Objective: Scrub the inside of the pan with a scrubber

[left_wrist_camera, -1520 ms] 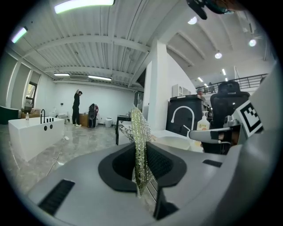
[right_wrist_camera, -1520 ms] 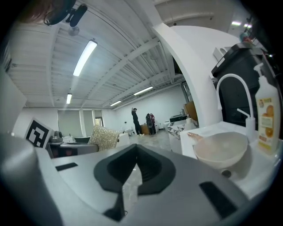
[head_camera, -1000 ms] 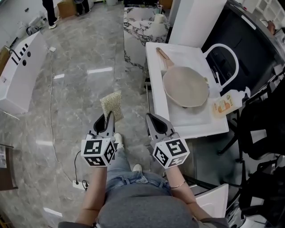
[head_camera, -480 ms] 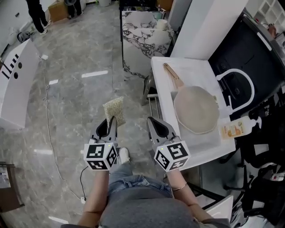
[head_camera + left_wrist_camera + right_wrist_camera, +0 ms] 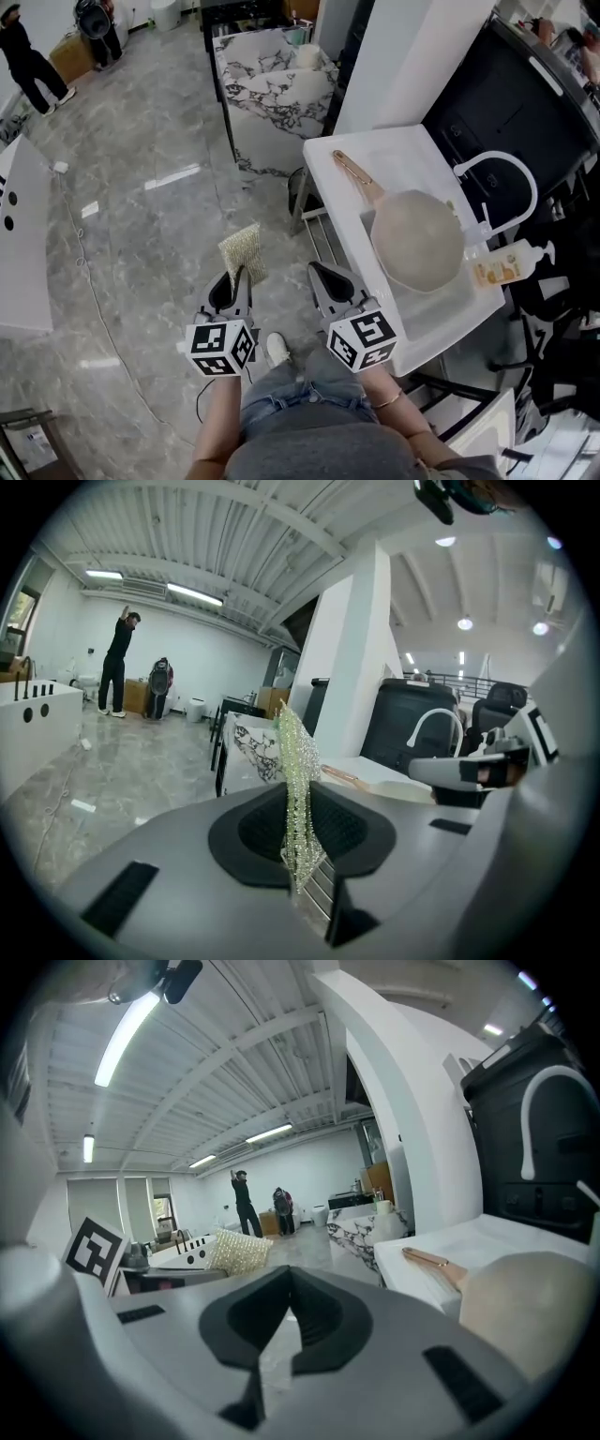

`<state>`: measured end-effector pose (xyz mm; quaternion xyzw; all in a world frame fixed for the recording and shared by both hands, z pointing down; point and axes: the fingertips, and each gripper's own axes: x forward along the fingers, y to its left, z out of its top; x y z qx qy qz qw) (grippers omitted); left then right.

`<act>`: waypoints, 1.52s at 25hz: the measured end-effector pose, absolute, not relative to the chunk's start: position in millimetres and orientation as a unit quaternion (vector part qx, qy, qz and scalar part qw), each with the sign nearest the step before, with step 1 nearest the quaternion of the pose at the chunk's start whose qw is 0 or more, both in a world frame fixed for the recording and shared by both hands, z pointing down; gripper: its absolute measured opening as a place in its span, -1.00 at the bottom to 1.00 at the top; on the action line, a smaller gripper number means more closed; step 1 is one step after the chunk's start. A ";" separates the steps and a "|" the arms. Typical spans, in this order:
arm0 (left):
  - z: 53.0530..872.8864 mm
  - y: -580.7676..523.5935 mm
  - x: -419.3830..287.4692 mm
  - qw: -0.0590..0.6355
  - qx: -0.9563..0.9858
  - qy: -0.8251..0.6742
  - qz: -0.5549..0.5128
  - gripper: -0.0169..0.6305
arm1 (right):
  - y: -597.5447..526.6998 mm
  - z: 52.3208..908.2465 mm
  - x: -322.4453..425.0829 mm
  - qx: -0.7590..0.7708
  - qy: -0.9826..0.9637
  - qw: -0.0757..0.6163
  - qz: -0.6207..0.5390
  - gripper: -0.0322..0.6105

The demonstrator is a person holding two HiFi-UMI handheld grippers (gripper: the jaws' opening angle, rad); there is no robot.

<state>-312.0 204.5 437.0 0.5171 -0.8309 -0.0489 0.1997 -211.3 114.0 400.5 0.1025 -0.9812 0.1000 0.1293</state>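
Scrubber (image 5: 242,248) stands on edge, pinched in the left gripper (image 5: 233,276) and held over the grey marble floor (image 5: 141,216), well apart from the pan. Pan (image 5: 417,239) lies on the white sink unit (image 5: 323,159) beside the faucet (image 5: 497,161), its handle pointing away from the person. Right gripper (image 5: 319,272) has its jaws together with nothing between them, near the sink unit's front edge.

Matt grey moulded plastic on left gripper (image 5: 233,276) and right gripper (image 5: 319,274); finely textured black pads (image 5: 265,829) inside the jaws. Coarse, loosely woven mesh on scrubber (image 5: 240,247) at centre, pale yellow-green with a sparkling sheen. Matt beige speckled coating on pan (image 5: 417,241) at right; smooth copper-toned finish on its handle (image 5: 354,178). Smooth white surface on sink (image 5: 441,319). Polished grey marble-look floor (image 5: 141,216) at left, glossy with light reflections. Blue denim on jeans (image 5: 281,398) at bottom centre.
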 end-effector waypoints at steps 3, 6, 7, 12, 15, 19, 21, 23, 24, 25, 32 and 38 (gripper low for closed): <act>443.0 190.1 -314.6 0.209 0.532 -0.819 -0.051 -0.73 | 100.1 402.2 -213.4 0.125 -0.978 0.133 0.105 -0.87; 445.1 174.3 -319.1 0.216 0.549 -0.806 -0.047 -0.73 | 83.8 399.2 -214.6 0.151 -0.975 0.127 0.106 -0.87; 445.0 168.4 -320.5 0.215 0.554 -0.803 -0.046 -0.73 | 78.1 398.0 -214.0 0.159 -0.974 0.123 0.105 -0.87; 443.7 127.0 -316.9 0.210 0.585 -0.783 -0.031 -0.73 | 43.4 394.1 -199.0 0.203 -0.968 0.102 0.109 -0.87; 443.7 89.1 -305.6 0.205 0.616 -0.760 -0.012 -0.73 | 16.0 393.9 -178.5 0.246 -0.958 0.091 0.117 -0.87; 444.7 36.0 -279.0 0.195 0.661 -0.724 0.020 -0.73 | -25.5 397.1 -139.6 0.312 -0.938 0.080 0.129 -0.87; 445.6 10.0 -265.5 0.197 0.678 -0.708 0.025 -0.73 | -46.4 397.3 -120.1 0.339 -0.928 0.073 0.132 -0.87; 443.9 -15.0 -251.4 0.194 0.695 -0.691 0.029 -0.73 | -65.4 396.0 -100.2 0.366 -0.919 0.066 0.134 -0.87; 441.9 -27.1 -244.0 0.191 0.704 -0.683 0.032 -0.73 | -74.4 395.2 -90.2 0.379 -0.914 0.062 0.134 -0.87; 439.7 -38.8 -236.4 0.188 0.713 -0.675 0.034 -0.73 | -83.0 394.3 -80.2 0.392 -0.908 0.059 0.135 -0.87; 439.2 -106.6 -181.8 0.183 0.760 -0.620 0.059 -0.73 | -122.9 395.3 -13.9 0.466 -0.871 0.041 0.147 -0.87; 437.1 -144.8 -133.1 0.172 0.801 -0.567 0.078 -0.73 | -143.3 400.5 37.3 0.519 -0.840 0.032 0.157 -0.87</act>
